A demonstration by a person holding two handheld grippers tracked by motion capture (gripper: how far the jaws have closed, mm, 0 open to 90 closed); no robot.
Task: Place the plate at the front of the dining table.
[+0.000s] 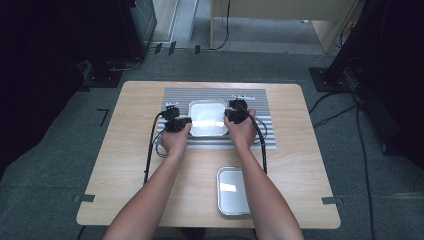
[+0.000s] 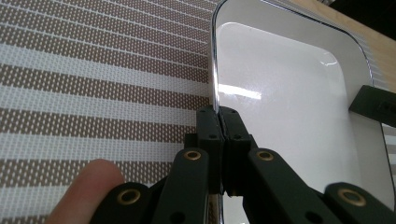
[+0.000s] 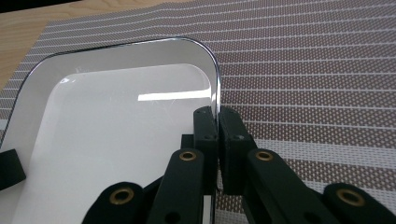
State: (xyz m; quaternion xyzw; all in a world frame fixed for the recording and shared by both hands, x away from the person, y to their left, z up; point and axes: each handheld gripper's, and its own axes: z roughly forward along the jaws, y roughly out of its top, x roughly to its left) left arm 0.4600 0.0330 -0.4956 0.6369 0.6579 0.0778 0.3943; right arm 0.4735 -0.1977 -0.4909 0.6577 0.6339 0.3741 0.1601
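Note:
A shiny square metal tray (image 1: 206, 119) lies on a striped placemat (image 1: 257, 102) at the table's middle. My left gripper (image 1: 186, 122) is shut on the tray's left rim; in the left gripper view its jaws (image 2: 218, 117) pinch the thin edge of the tray (image 2: 289, 93). My right gripper (image 1: 228, 116) is shut on the opposite rim, and the right gripper view has its jaws (image 3: 217, 122) clamped over the edge of the tray (image 3: 116, 130). The tray is empty. Each gripper view catches a black tip of the other gripper across the tray.
A second, narrower metal tray (image 1: 232, 191) sits on the wooden table (image 1: 130, 150) near its front edge, right of centre, under my right forearm. Cables trail from both grippers over the placemat. Dark equipment and floor cables surround the table.

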